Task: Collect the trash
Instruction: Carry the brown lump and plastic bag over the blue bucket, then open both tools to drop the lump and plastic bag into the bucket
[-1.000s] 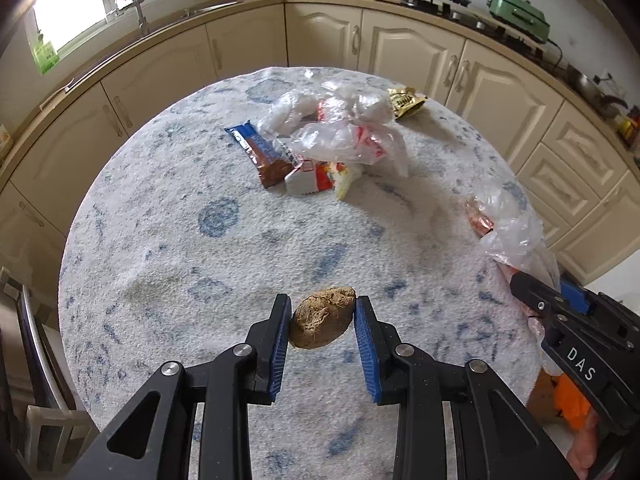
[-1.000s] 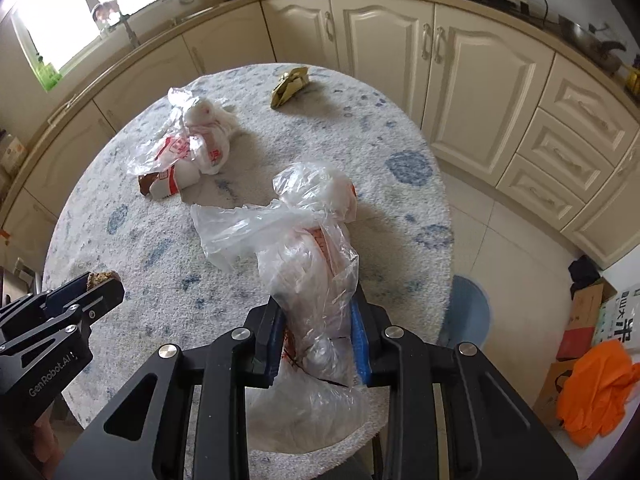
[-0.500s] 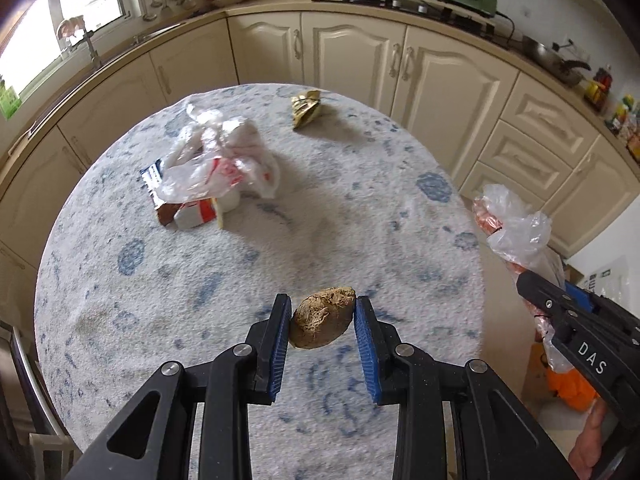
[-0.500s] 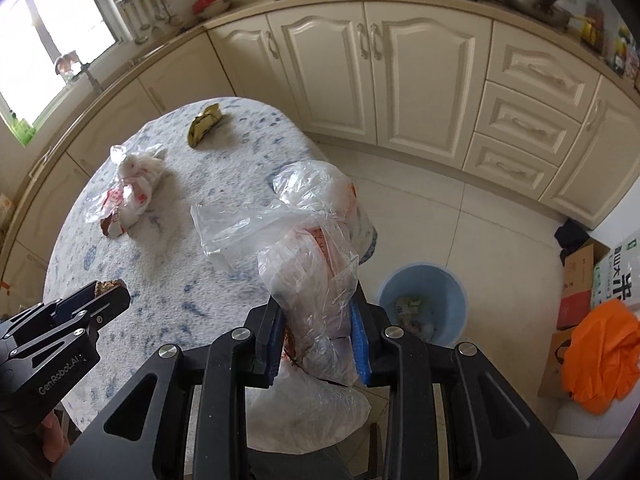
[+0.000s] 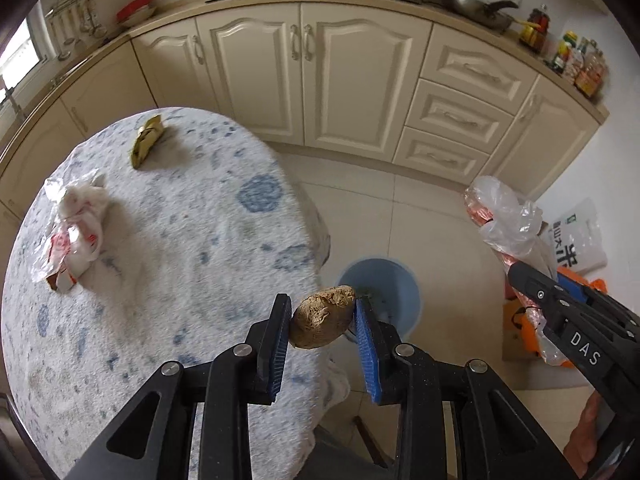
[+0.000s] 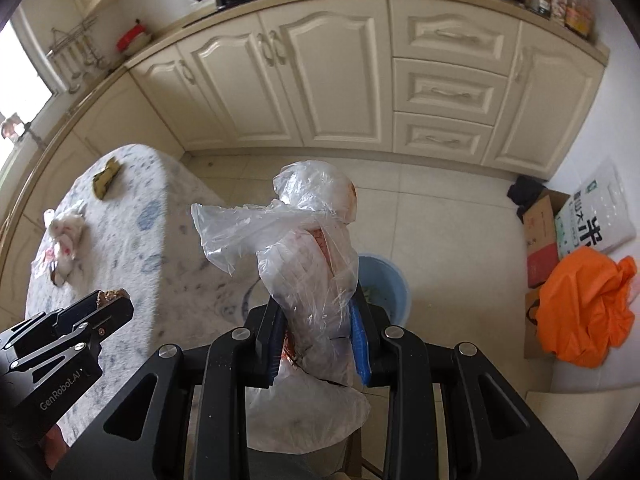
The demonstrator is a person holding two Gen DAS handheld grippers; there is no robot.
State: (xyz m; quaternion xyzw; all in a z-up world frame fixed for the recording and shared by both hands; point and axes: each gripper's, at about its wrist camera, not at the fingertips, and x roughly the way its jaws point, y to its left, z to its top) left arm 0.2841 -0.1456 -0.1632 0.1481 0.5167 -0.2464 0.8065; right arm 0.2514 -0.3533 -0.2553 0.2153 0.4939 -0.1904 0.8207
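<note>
While both grippers hang near the table's edge, each carries a piece of trash. The left gripper [image 5: 323,322] has its jaws clenched on a brown, rough-surfaced lump [image 5: 322,317], pinched between the blue pads; in its own view the lump sits just in front of the blue bin [image 5: 402,280], partly covering its near rim. The right gripper [image 6: 318,334] has its jaws clamped on a crumpled clear plastic bag [image 6: 308,264] with reddish contents inside; the bag rises above the fingers and also hangs below them, hiding the near side of the bin. The bin stands on the tiled floor [image 5: 432,216], just beside the round table [image 5: 180,248], and holds some greenish scraps.

Trash on the table, all on the side away from the bin: a yellow-green wrapper [image 5: 146,141] near the far edge, and a white plastic bundle with red print [image 5: 76,224] toward the left, with a small carton end showing beneath it.

Beyond the bin, on its right side, an orange bag [image 6: 584,304], a cardboard box [image 6: 540,236] and a white printed sack [image 6: 596,216] lie against the wall. Cream cabinets [image 5: 320,72] run behind the bin along the far wall.
</note>
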